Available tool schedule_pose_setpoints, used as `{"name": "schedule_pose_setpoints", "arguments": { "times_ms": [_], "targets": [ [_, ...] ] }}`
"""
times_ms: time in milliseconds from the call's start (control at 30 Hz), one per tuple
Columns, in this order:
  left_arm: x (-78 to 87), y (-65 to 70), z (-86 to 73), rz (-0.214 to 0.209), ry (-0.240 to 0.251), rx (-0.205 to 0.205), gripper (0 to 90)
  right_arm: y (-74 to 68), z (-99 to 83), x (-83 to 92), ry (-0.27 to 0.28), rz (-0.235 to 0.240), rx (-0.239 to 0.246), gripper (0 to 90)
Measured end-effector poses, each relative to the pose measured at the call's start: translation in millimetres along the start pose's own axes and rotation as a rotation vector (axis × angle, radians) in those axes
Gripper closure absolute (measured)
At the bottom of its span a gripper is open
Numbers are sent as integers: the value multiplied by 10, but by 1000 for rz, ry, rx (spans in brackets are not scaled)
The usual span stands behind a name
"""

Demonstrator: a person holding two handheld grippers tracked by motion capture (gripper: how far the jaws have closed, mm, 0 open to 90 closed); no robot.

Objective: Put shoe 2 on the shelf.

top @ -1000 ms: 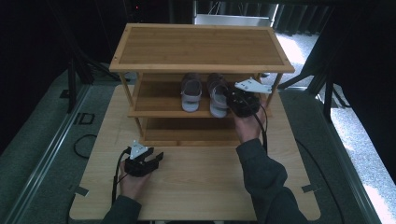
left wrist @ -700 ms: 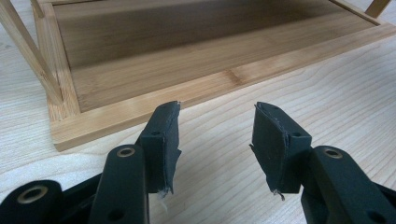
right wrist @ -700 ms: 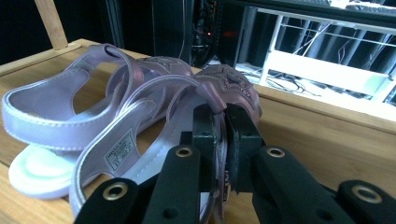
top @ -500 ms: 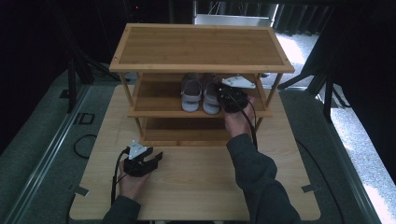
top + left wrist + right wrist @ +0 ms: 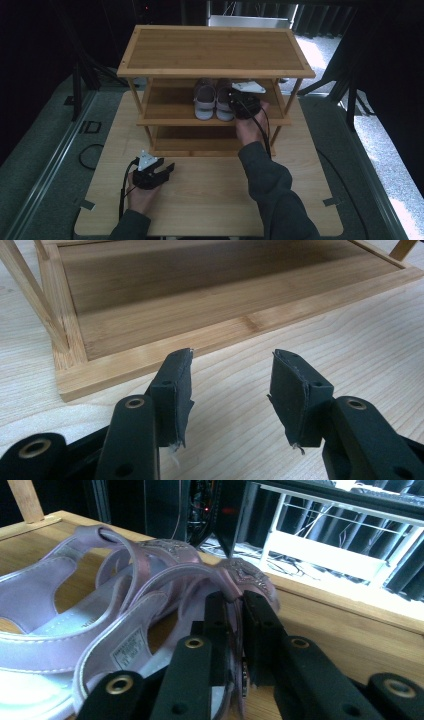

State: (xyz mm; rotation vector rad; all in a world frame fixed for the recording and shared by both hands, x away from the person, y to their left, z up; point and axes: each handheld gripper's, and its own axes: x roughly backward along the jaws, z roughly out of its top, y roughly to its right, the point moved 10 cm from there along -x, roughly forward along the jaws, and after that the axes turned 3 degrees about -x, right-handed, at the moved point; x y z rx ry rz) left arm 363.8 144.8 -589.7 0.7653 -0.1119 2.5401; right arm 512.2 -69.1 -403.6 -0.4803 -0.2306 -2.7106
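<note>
Since a second ago the right gripper (image 5: 235, 103) has slid its lilac sandal (image 5: 165, 615) left against the other sandal (image 5: 204, 98) on the bamboo rack's (image 5: 215, 50) middle shelf, jaws just easing yet still pinching the strap. Left gripper (image 5: 165, 171) rests on the table (image 5: 215, 195), jaws wide apart and empty.

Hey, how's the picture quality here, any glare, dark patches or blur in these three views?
High view: the surroundings are near black, and daylight burns out the floor at upper right; the shoe rack is evenly lit. Left gripper view: sharp on the pads, and the rack's lower shelf lies in shade. Right gripper view: white glare behind the sandals, and the right gripper reads dark and slightly soft.
</note>
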Motion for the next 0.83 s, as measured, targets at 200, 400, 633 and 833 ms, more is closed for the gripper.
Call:
{"name": "schedule_pose_setpoints", "arguments": {
  "times_ms": [200, 400, 633, 833],
  "targets": [
    [10, -5, 1, 0, 3, 2, 519, -21, 10, 28, 22, 24, -11, 560],
    [10, -6, -3, 2, 1, 3, 519, 44, -8, 214, 80, 84, -97, 485],
    [-1, 6, -10, 1, -3, 0, 519, 118, -98, 533, 139, 167, -140, 482],
    [0, 0, -6, 3, 0, 2, 518, 156, -285, 765, 139, 209, -145, 481]
  ]
}}
